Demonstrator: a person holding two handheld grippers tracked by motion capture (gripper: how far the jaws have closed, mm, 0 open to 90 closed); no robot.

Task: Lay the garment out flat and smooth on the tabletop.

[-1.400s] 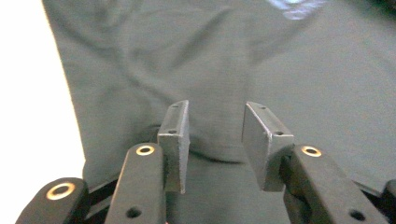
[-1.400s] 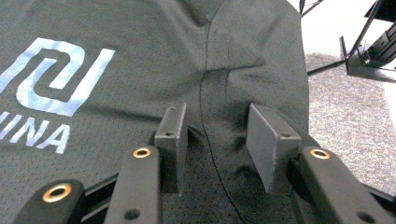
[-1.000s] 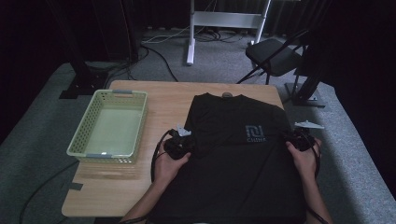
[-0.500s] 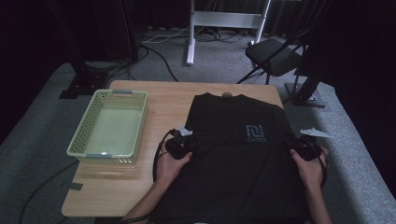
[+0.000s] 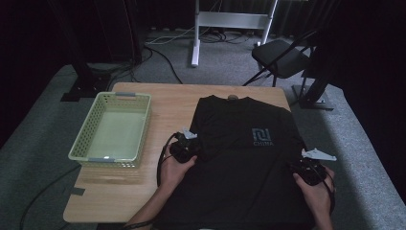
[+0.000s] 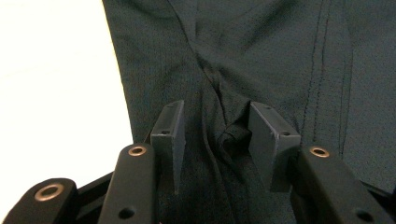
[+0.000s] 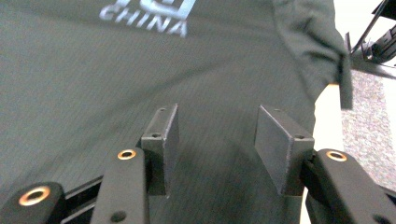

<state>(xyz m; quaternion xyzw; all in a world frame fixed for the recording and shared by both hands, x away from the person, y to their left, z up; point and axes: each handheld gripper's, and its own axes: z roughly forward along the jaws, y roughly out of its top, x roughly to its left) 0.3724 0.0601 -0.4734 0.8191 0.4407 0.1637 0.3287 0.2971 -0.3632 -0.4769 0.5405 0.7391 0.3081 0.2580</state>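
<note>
A black T-shirt [image 5: 239,177] with a grey CHINA logo [image 5: 262,136] lies flat on the wooden table [image 5: 163,100], collar at the far side. My left gripper [image 5: 186,147] rests at the shirt's left edge by the sleeve seam. In the left gripper view its jaws [image 6: 215,116] stand apart over the shirt [image 6: 261,46], with a small bunched fold between them that is not pinched. My right gripper [image 5: 306,170] hovers at the shirt's right edge. Its jaws [image 7: 215,119] have just been opening and are wide with nothing between them, above the smooth fabric [image 7: 116,79].
A pale green plastic basket [image 5: 115,129] stands on the table's left part. The shirt's right sleeve [image 7: 313,42] reaches the table's right edge. Behind the table are a black folding chair [image 5: 282,57], a white stand [image 5: 195,33] and cables on grey carpet.
My right gripper has drawn back along the shirt's right edge toward the near side. The left hand has kept still.
</note>
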